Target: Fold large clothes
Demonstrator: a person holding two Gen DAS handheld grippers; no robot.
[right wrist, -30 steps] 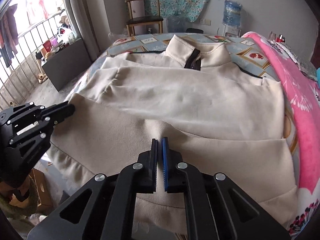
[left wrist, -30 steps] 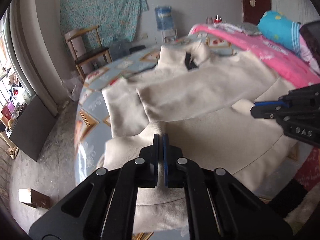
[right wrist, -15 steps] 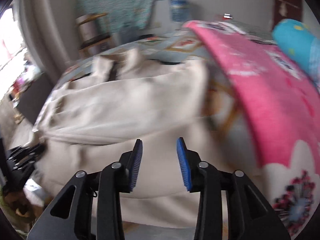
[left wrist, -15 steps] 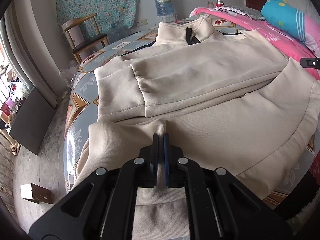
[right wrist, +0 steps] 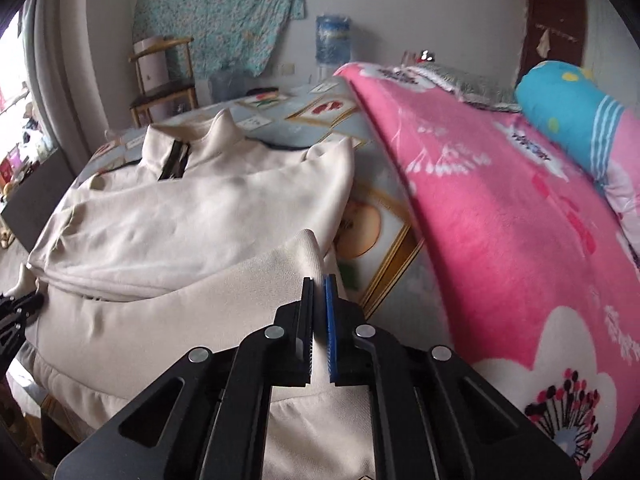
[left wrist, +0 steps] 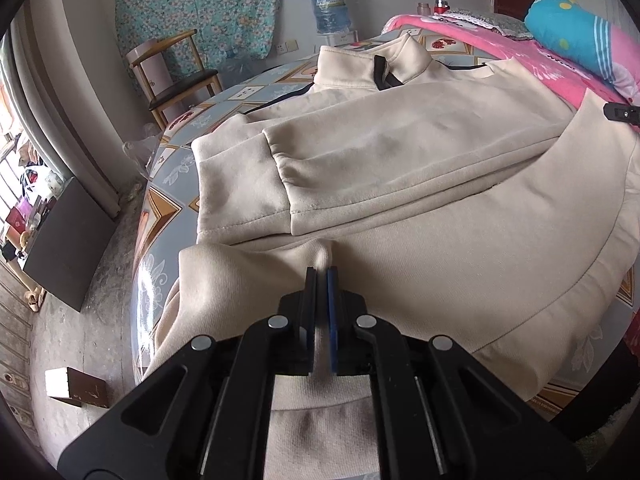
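Observation:
A large cream zip-collar jacket (left wrist: 400, 152) lies spread on the bed, collar at the far end, both sleeves folded across its front. It also shows in the right wrist view (right wrist: 192, 216). My left gripper (left wrist: 321, 276) is shut on a pinch of the jacket's hem at its near left corner. My right gripper (right wrist: 319, 284) is shut on the hem at the near right corner, beside the pink blanket. The right gripper's tip (left wrist: 620, 112) shows at the far right of the left wrist view.
The bed has a blue patterned sheet (left wrist: 160, 184). A pink blanket (right wrist: 500, 208) and a blue pillow (right wrist: 568, 112) lie along the right side. A wooden chair (left wrist: 176, 76), a water dispenser (left wrist: 332, 12) and a dark cabinet (left wrist: 68, 240) stand on the floor around the bed's left side and far end.
My right gripper let go of the hem's middle, swung right, and has shut on the hem's right corner. My left gripper kept its grip, and its view has shifted over the jacket.

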